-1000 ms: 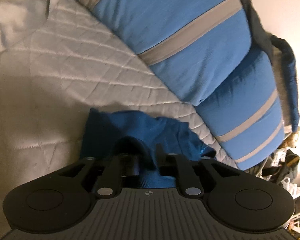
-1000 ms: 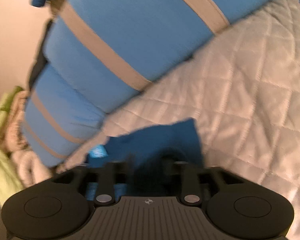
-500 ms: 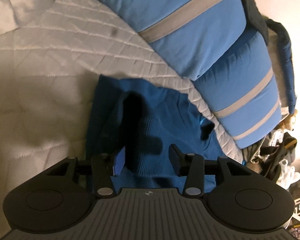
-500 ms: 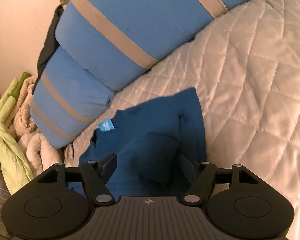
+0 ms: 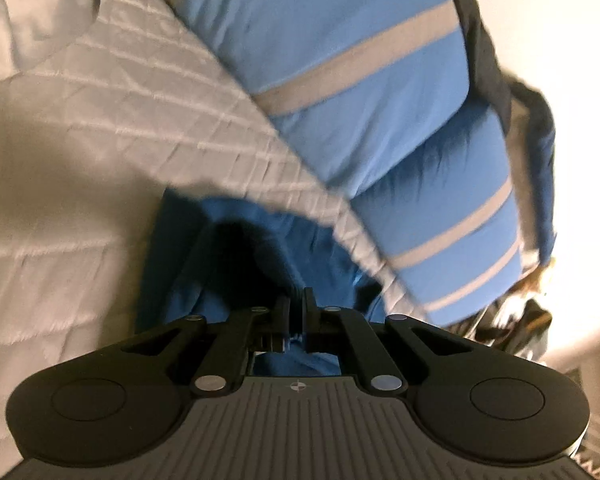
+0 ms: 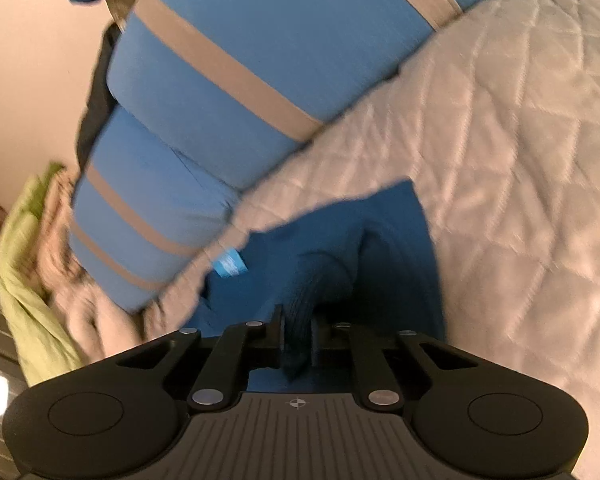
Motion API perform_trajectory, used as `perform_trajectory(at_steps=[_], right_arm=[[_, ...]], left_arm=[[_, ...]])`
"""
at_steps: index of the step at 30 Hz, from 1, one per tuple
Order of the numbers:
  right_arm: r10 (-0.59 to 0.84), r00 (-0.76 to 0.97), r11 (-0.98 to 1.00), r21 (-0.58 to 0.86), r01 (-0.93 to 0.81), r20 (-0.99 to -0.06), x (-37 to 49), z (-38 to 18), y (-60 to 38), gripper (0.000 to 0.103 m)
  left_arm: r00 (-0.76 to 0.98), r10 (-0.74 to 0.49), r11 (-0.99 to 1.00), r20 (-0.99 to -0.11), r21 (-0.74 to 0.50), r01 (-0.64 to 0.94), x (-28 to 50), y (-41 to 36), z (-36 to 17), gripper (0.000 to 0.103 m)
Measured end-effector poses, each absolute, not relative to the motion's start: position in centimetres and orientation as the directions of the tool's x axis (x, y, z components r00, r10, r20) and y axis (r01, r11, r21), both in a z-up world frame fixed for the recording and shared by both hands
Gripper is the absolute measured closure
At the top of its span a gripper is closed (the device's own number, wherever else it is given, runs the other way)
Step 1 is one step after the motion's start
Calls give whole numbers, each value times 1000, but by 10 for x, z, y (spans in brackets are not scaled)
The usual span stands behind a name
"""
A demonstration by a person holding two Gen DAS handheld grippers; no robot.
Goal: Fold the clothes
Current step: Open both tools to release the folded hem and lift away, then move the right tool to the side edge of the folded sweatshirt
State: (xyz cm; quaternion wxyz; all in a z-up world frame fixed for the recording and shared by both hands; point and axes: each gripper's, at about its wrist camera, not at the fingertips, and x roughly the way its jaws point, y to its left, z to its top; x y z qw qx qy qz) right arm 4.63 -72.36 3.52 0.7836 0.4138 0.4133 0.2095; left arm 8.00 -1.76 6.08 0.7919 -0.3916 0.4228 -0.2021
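A dark blue garment (image 5: 236, 248) lies on a quilted pale bedspread (image 5: 80, 152), close to the pillows. My left gripper (image 5: 297, 312) is shut on a fold of the blue garment at its near edge. In the right wrist view the same garment (image 6: 384, 240) shows with a light blue tag (image 6: 230, 263). My right gripper (image 6: 298, 326) is shut on a bunched ribbed fold of the garment. Both views are blurred by motion.
Two blue pillows with grey stripes (image 5: 340, 60) (image 6: 240, 60) lie along the bed's head against a pale wall. A green blanket and beige bedding (image 6: 24, 272) are heaped beside the bed. Dark clothes (image 5: 520, 320) lie past the pillows.
Half a second ago both grippers were open over the garment. Both have now closed on folds of the blue cloth, and both views show motion blur.
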Motion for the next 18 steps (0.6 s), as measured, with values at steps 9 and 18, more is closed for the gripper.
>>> perform_trajectory(at_steps=[9,18], right_arm=[[552,749,553,833,1,-367,101,45,-713,40],[352,771,847,531,-21,-531,68,67,-681,0]], left_arm=[[738,-517,577,-434,-813,-74,123,-26,67,65],[773,-272,883,-574,-468,-36,86,-53,95,40]])
